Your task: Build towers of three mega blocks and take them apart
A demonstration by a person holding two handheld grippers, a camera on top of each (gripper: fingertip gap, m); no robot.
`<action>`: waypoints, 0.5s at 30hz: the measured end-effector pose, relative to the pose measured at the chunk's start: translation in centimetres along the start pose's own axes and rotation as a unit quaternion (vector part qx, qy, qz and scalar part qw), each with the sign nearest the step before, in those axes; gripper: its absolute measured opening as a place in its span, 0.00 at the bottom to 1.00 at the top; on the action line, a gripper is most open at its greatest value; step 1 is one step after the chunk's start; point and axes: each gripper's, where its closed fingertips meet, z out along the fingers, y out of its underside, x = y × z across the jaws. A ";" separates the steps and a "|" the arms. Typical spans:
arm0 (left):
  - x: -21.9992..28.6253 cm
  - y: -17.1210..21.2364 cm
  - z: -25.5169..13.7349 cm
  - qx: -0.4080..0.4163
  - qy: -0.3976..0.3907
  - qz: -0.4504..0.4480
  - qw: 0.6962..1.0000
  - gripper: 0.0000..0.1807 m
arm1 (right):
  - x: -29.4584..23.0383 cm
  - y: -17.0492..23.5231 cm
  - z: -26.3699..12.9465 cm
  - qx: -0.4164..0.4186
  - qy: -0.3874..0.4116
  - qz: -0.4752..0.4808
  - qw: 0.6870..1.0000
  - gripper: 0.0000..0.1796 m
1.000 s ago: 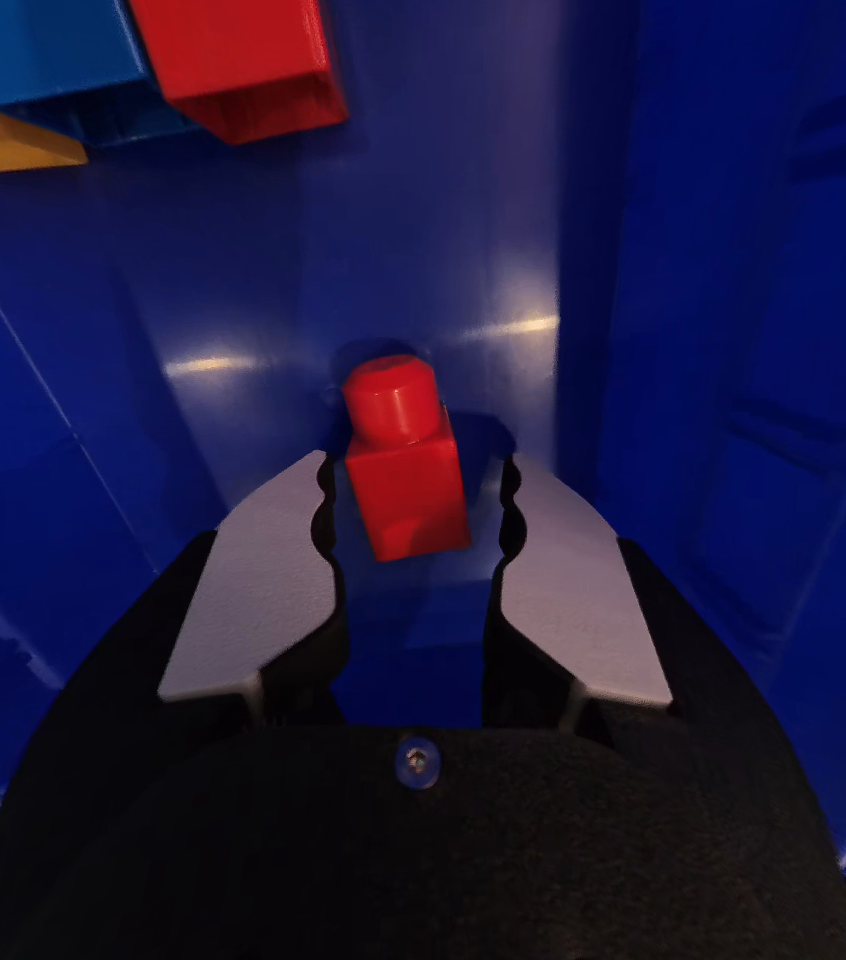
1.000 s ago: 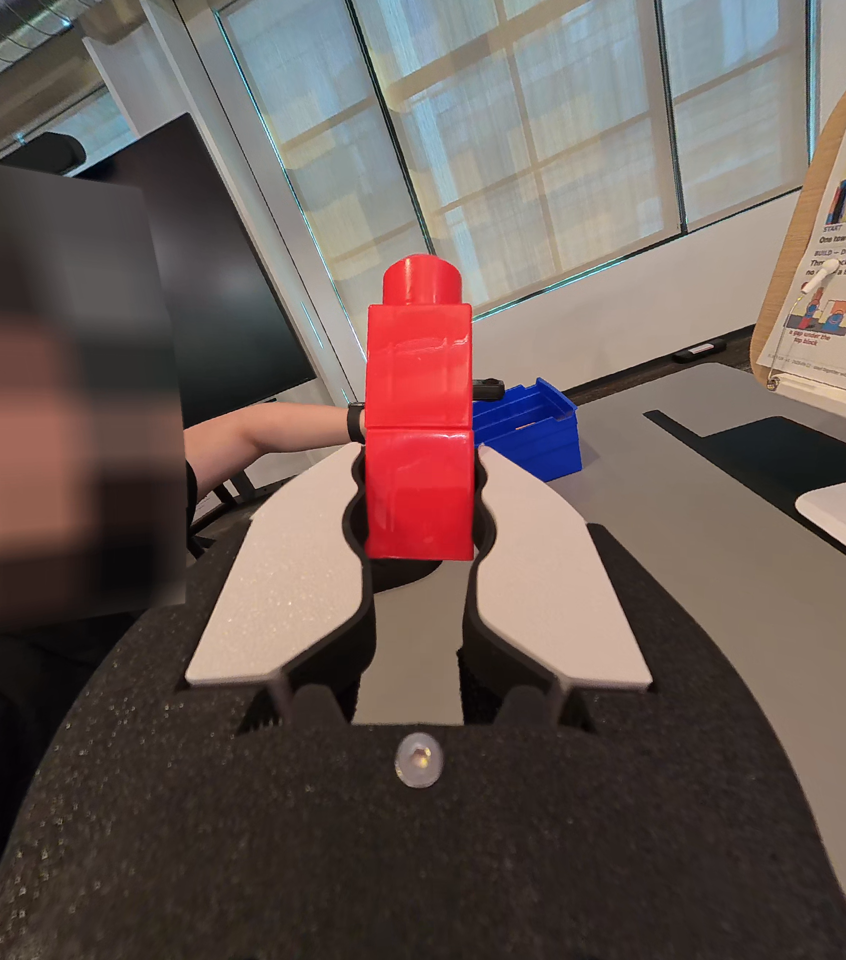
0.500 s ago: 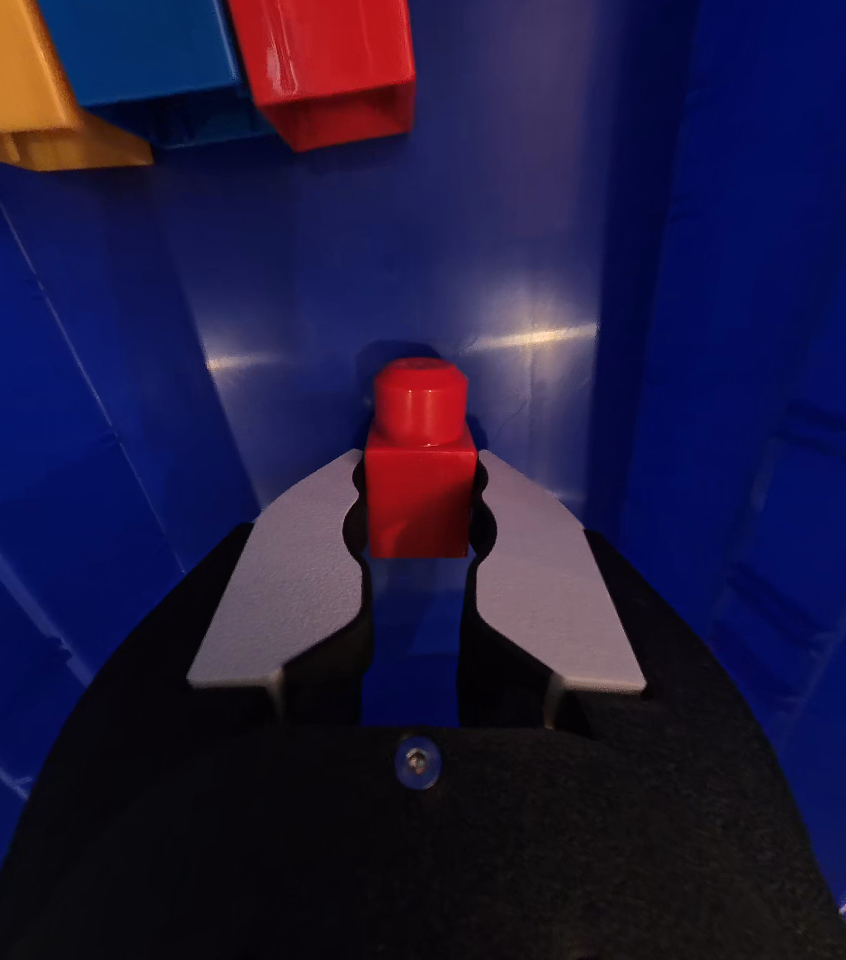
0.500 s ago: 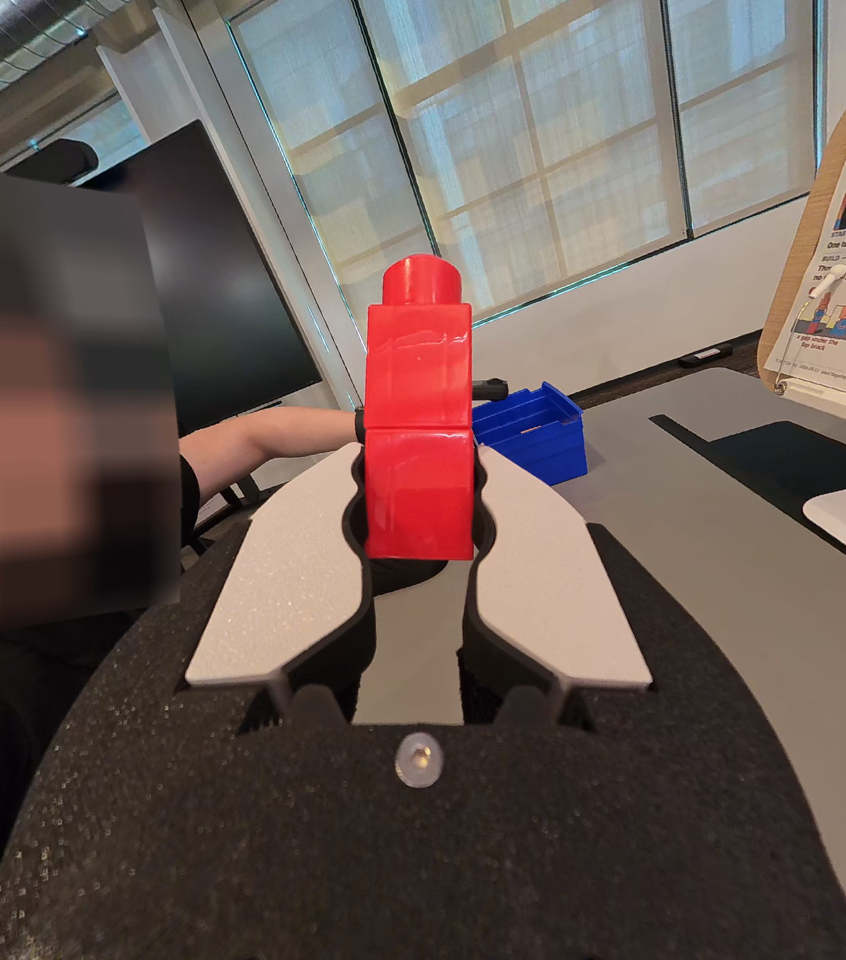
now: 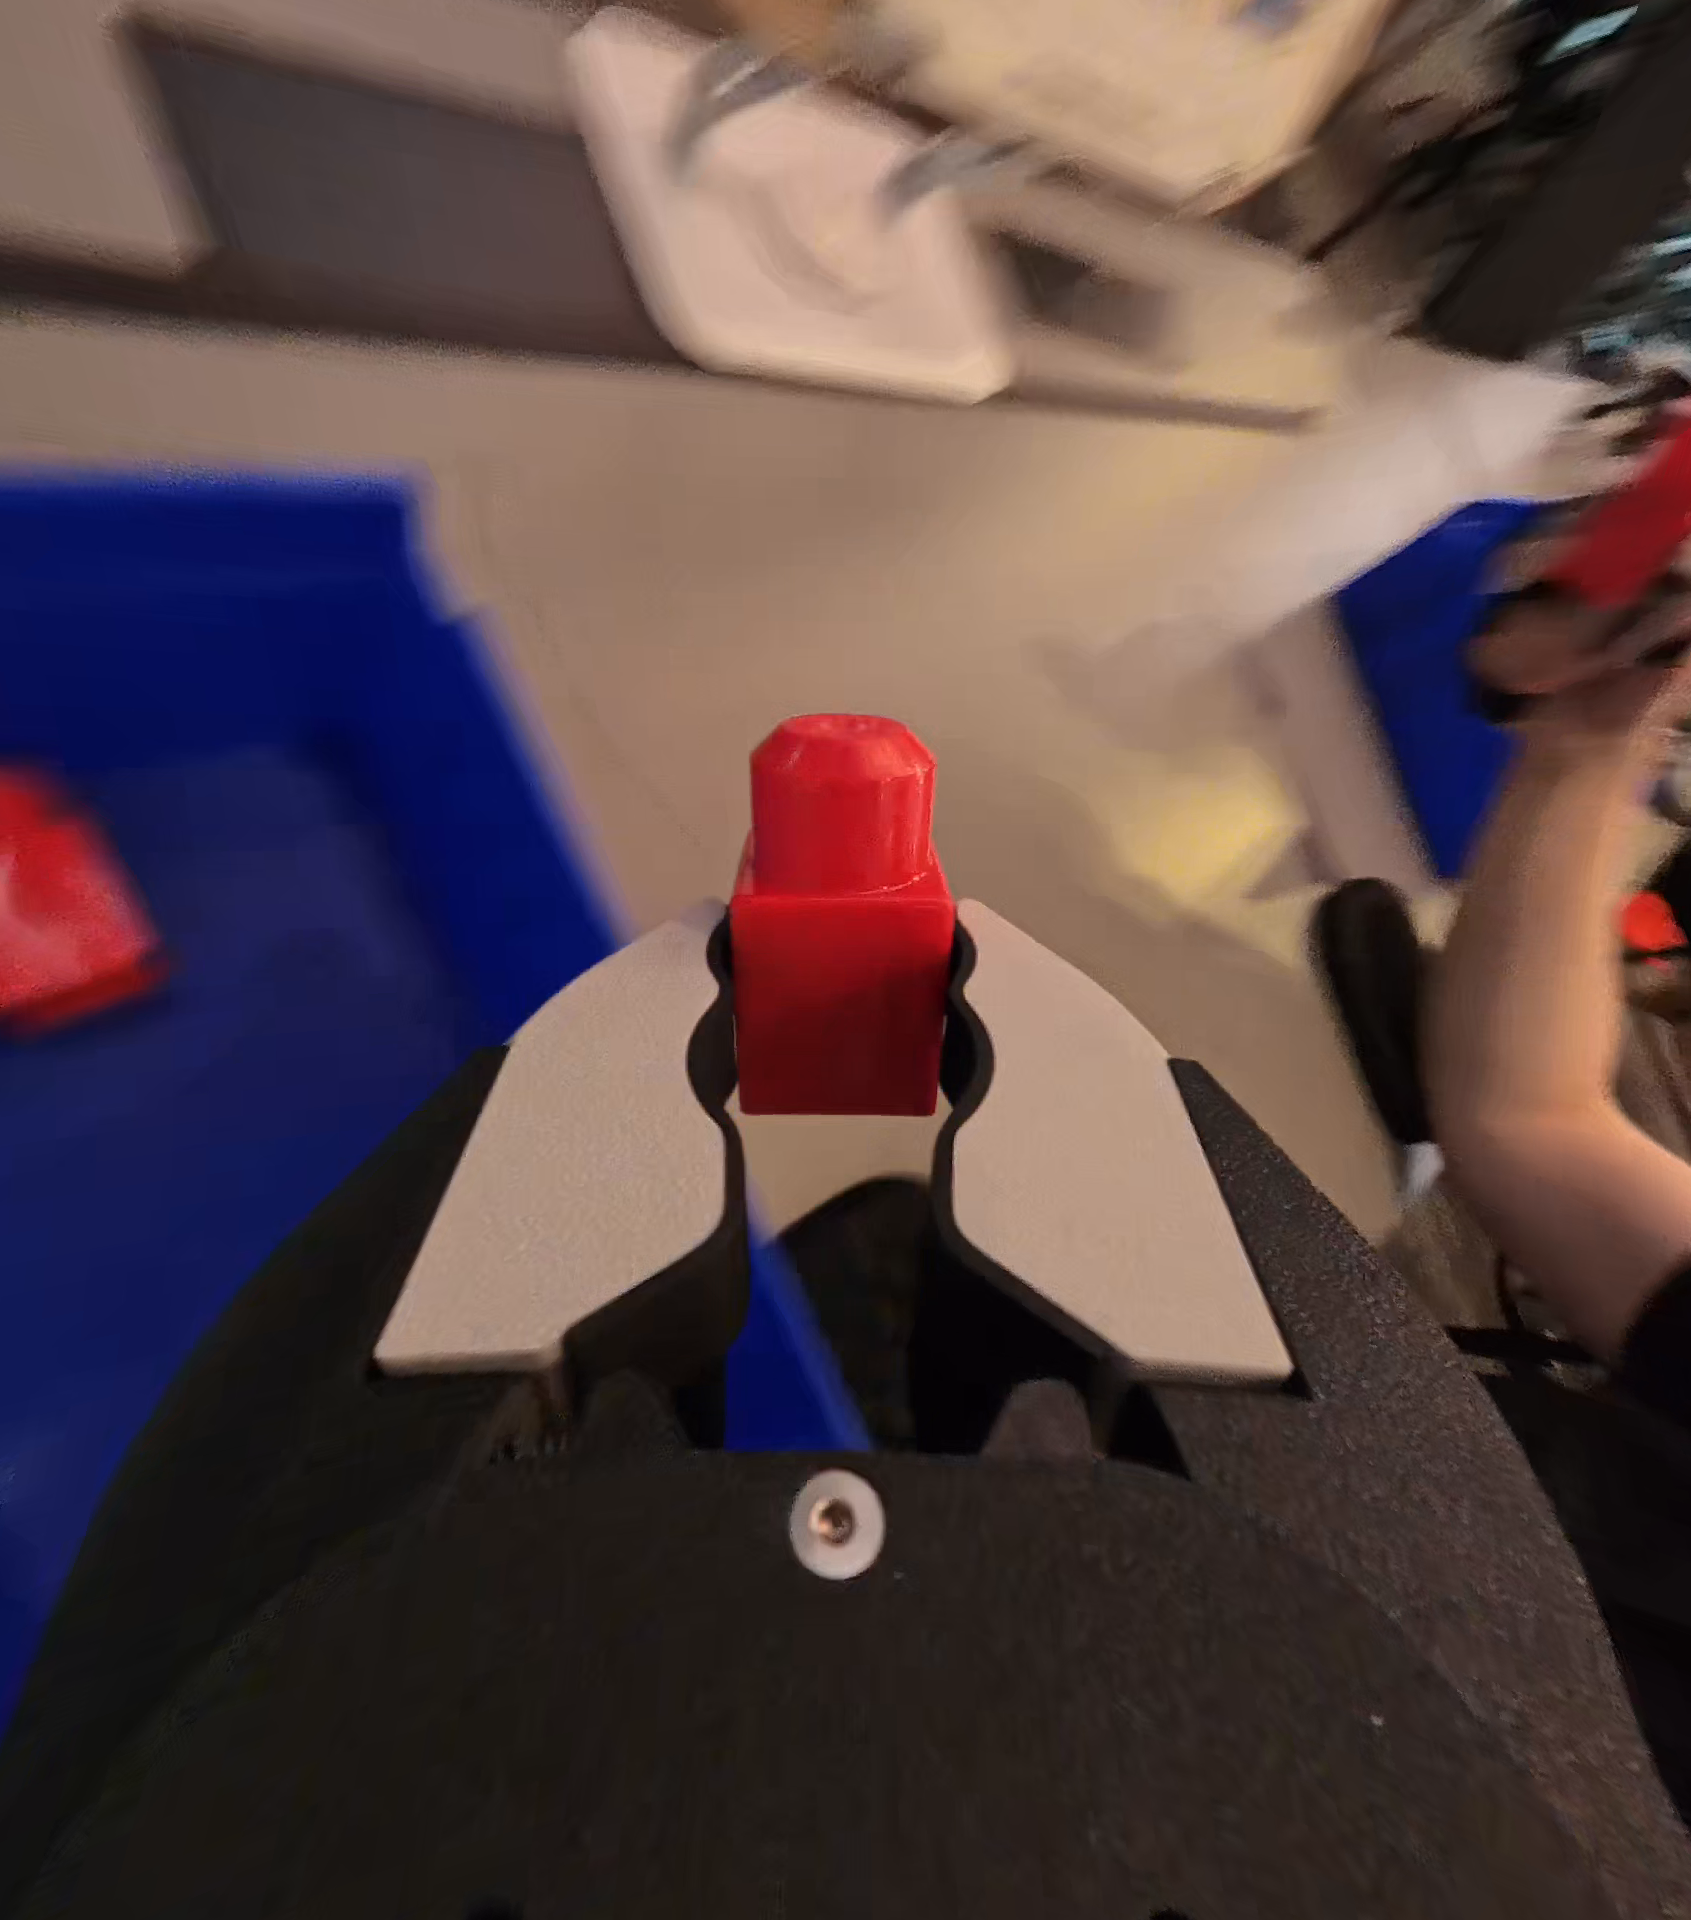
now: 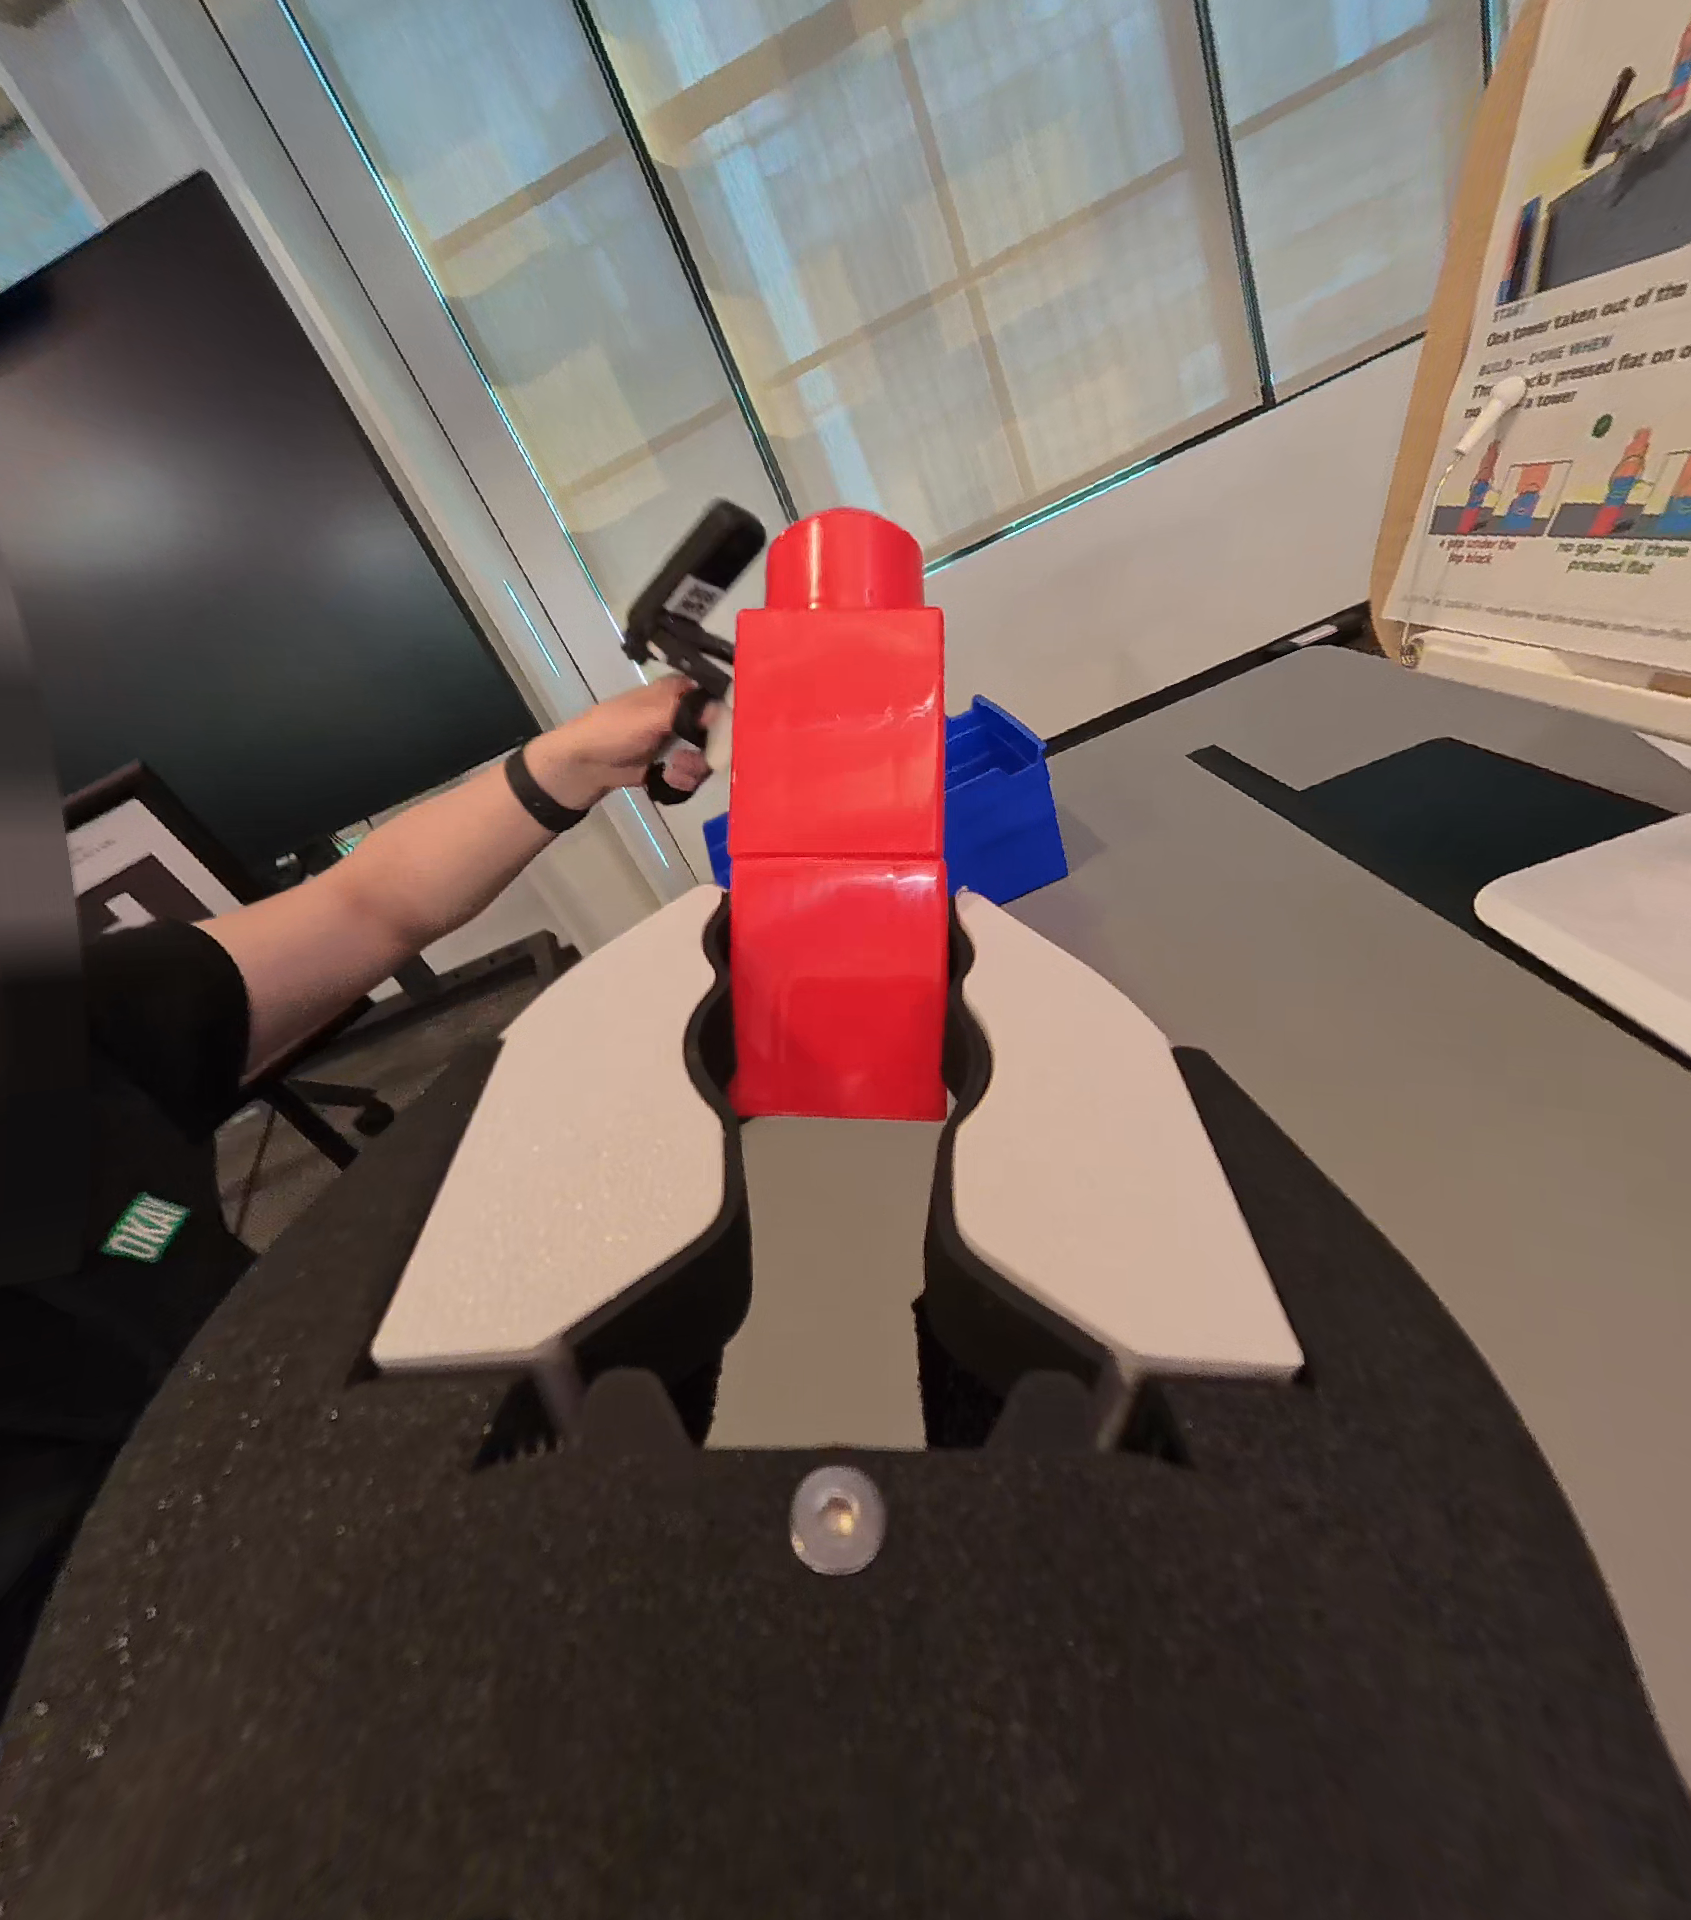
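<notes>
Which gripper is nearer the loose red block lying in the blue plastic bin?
Left. The left gripper, shut on a single red block, hangs just beside the bin holding that loose block. The right gripper holds its two-block red stack farther away.

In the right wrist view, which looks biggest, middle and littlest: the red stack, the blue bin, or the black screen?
1. Black screen
2. Red stack
3. Blue bin

The stack is closest to the camera and hides part of the bin, so the bin may really be bigger.

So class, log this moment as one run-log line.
left gripper: shut on single red block, above blue bin | right gripper: shut on two-block red stack | tower: third block not joined
</notes>
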 end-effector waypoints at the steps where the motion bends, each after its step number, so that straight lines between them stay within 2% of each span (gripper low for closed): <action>1: 2.5 -1.0 0.5 0.020 0.032 0.018 0.999 0.20 | -0.1 0.2 0.6 -0.003 -0.002 -0.010 1.000 0.20; 4: 11.1 -3.3 2.1 0.078 0.161 0.073 0.981 0.20 | -1.3 0.3 2.6 0.002 -0.023 -0.052 0.998 0.20; 7: 17.8 -5.0 3.9 0.138 0.238 0.126 0.953 0.19 | -3.0 0.1 4.1 0.010 -0.044 -0.083 0.996 0.20; 10: 22.3 -7.4 5.1 0.212 0.279 0.157 0.923 0.20 | -4.6 -0.3 5.0 0.024 -0.061 -0.098 0.993 0.20; 13: 26.3 -9.3 5.3 0.247 0.349 0.152 0.891 0.20 | -5.6 -0.6 5.4 0.036 -0.079 -0.103 0.991 0.20; 15: 27.9 -10.3 5.2 0.281 0.364 0.162 0.873 0.20 | -5.7 -0.8 5.4 0.046 -0.081 -0.106 0.990 0.20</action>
